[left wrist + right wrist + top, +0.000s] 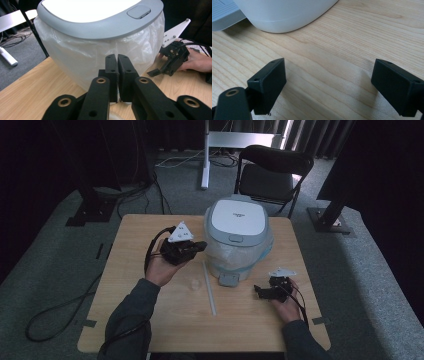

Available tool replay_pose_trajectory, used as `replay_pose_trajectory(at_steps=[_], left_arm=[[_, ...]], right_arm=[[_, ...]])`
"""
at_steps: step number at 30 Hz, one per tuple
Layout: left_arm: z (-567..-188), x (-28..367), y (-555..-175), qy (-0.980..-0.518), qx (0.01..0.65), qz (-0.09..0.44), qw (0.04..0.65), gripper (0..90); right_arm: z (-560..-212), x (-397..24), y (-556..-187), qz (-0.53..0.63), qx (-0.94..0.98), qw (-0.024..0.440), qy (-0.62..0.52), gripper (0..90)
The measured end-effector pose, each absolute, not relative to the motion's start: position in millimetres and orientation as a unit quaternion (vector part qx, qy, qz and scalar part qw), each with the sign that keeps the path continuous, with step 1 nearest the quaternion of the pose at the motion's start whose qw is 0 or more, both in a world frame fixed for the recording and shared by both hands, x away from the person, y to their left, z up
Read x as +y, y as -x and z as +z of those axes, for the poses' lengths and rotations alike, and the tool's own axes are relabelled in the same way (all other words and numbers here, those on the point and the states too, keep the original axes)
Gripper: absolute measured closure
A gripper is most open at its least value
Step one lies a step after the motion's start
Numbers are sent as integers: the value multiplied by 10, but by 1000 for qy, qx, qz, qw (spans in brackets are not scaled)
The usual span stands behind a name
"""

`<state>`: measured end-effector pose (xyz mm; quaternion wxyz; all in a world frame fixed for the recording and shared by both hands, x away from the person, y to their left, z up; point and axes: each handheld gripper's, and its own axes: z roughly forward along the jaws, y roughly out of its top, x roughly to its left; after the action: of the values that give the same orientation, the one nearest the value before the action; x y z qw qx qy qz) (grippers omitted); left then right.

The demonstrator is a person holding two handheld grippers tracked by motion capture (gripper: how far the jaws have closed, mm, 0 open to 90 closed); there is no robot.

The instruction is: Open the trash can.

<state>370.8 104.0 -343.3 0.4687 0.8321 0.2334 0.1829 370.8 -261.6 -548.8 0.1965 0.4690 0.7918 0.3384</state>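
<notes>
A white bin [236,227] with a grey-rimmed lid and a clear plastic liner [75,60] stands at the table's far middle. Its grey pedal [229,279] points toward me. My left gripper [202,245] hovers just left of the bin, level with its side. In the left gripper view its jaws [117,61] stand shut against each other in front of the liner, and I make out nothing between them. My right gripper [258,290] rests on the table right of the pedal, open, with bare wood between its jaws [332,82]. The bin's base [282,15] lies just ahead of it.
A thin white strip [209,287] lies on the wooden table [150,320] in front of the bin, with a small clear object [194,283] beside it. A black folding chair [272,170] stands behind the table. Cables trail over the floor at left.
</notes>
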Motion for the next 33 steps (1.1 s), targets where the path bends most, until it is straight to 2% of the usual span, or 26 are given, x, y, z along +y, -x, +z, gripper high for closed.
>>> replay_pose_trajectory(at_steps=[33], left_arm=[[-3189,715,-3784,-832,205,189,479,897]], right_arm=[[-5489,-2616,-3708,338,792,197,-469,115]])
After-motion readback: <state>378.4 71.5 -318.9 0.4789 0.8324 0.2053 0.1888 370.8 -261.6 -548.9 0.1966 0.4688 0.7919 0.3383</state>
